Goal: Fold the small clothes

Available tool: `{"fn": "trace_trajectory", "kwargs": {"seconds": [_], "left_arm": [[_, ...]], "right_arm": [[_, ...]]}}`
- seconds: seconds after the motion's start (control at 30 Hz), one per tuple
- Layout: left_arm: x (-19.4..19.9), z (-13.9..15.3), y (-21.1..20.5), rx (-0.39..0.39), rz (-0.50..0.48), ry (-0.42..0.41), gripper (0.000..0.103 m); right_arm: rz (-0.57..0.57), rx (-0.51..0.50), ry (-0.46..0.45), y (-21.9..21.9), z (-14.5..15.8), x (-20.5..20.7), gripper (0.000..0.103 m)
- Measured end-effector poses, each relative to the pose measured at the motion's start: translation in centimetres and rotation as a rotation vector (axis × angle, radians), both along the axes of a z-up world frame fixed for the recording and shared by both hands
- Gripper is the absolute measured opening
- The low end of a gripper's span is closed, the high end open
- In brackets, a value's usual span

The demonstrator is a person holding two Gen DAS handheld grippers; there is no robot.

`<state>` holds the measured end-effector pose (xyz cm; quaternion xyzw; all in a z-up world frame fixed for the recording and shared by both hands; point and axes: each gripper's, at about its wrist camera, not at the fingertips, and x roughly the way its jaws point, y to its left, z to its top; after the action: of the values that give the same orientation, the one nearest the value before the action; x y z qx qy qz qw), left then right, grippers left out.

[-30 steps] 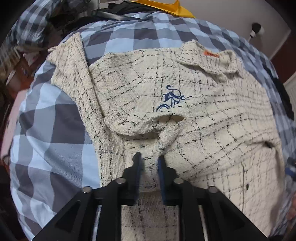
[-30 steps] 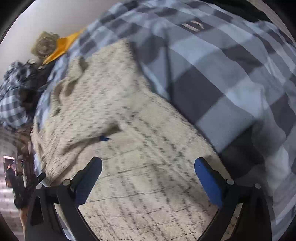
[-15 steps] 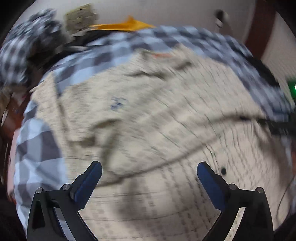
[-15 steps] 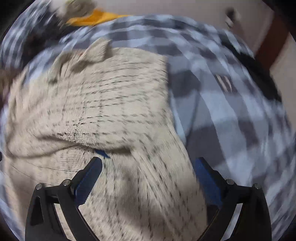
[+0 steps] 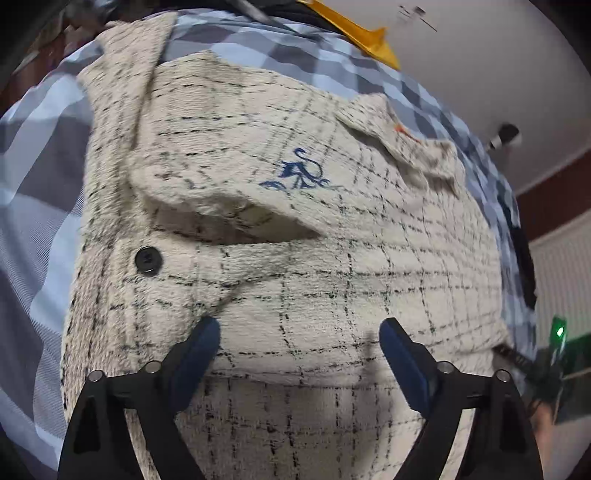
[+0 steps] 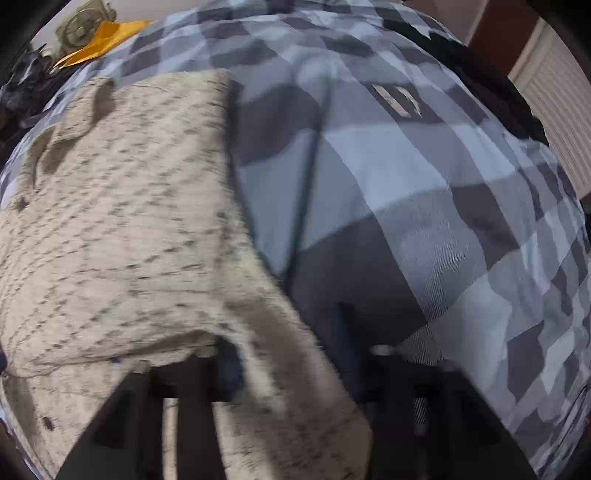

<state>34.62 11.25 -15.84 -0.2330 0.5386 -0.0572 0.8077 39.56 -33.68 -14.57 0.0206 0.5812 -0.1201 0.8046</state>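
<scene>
Cream woven shirt with thin black check lines (image 5: 332, 258) is lying spread on the blue and grey checked bedcover (image 5: 33, 206), and you are holding both tools low over it. Your left gripper (image 5: 299, 341) is standing with its blue-padded fingers (image 5: 195, 347) wide apart, its jaws having just been closing a little; only flat cloth is lying between them, and the pads are not pinching it. Ahead of that gripper a flap of the shirt is lying folded over, bearing a blue embroidered emblem (image 5: 295, 175), with a round black button (image 5: 148, 260) just beside the fold and the collar with its small orange label (image 5: 404, 133) farther back. A yellow-orange cloth (image 5: 354, 27) is showing at the far edge of the bed.

Your right gripper (image 6: 295, 369) is sitting at the shirt's right edge, where cream cloth is meeting the bedcover. Its jaws have just been closing, and a raised ridge of the shirt's edge is lying between its fingers (image 6: 229, 373); the blur is hiding whether the pads are pressing on it, so I cannot tell.
</scene>
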Motion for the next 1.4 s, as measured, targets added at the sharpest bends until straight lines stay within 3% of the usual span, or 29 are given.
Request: {"fn": "trace_trajectory", "kwargs": {"seconds": [0.07,0.13,0.27,0.33,0.47,0.57,0.6,0.7,0.8,0.93,1.07,1.17,1.23,1.33,1.4], "left_arm": [[-0.3,0.7,-0.9,0.034,-0.031,0.005,0.089],[-0.5,2.1,-1.8,0.119,-0.073,0.005,0.089],[-1.2,5.5,-2.7,0.248,-0.101,-0.083,0.1],[-0.9,6.8,-4.3,0.265,-0.14,-0.137,0.102],[-0.1,6.9,-8.6,0.252,-0.228,-0.163,0.102],[1.2,5.0,-11.0,0.28,-0.238,-0.133,0.102],[1.6,4.3,-11.4,0.291,-0.241,-0.12,0.102],[2.5,1.6,-11.6,0.327,-0.235,-0.056,0.102],[2.1,0.7,-10.9,0.332,-0.233,-0.045,0.102],[1.6,1.2,-9.5,0.324,-0.212,-0.059,0.102],[1.5,1.3,-8.1,0.346,-0.198,-0.047,0.102],[0.7,1.8,-7.0,0.323,-0.173,-0.044,0.102],[-0.7,2.5,-6.8,0.297,-0.172,-0.05,0.102],[-3.0,4.0,-7.4,0.323,-0.202,-0.084,0.102],[-4.7,5.4,-7.5,0.343,-0.211,-0.116,0.102]], "right_arm": [[0.004,0.008,0.009,-0.1,0.8,-0.5,0.053],[-0.017,0.053,-0.008,-0.5,2.6,-1.4,0.055],[-0.087,0.159,-0.11,-0.8,6.7,-4.1,0.068],[-0.043,0.155,-0.114,0.8,7.0,-3.4,0.068],[0.004,-0.137,-0.081,3.6,6.9,-1.7,0.069],[-0.022,-0.216,-0.023,2.6,5.7,-2.2,0.089],[-0.035,-0.185,0.022,1.3,4.8,-2.4,0.095],[-0.061,-0.024,0.094,-1.6,4.5,-3.1,0.095],[-0.102,0.142,0.051,-3.7,6.3,-3.7,0.095],[-0.11,0.246,-0.038,-4.0,9.7,-4.5,0.095],[-0.16,0.452,-0.121,-6.3,12.0,-6.1,0.095],[-0.152,0.393,-0.063,-5.8,11.0,-6.6,0.095],[-0.07,0.371,0.036,-4.5,9.2,-7.2,0.095],[-0.004,0.317,0.13,-3.4,6.9,-9.7,0.095],[0.03,0.297,0.125,-2.3,7.0,-10.0,0.095]]}}
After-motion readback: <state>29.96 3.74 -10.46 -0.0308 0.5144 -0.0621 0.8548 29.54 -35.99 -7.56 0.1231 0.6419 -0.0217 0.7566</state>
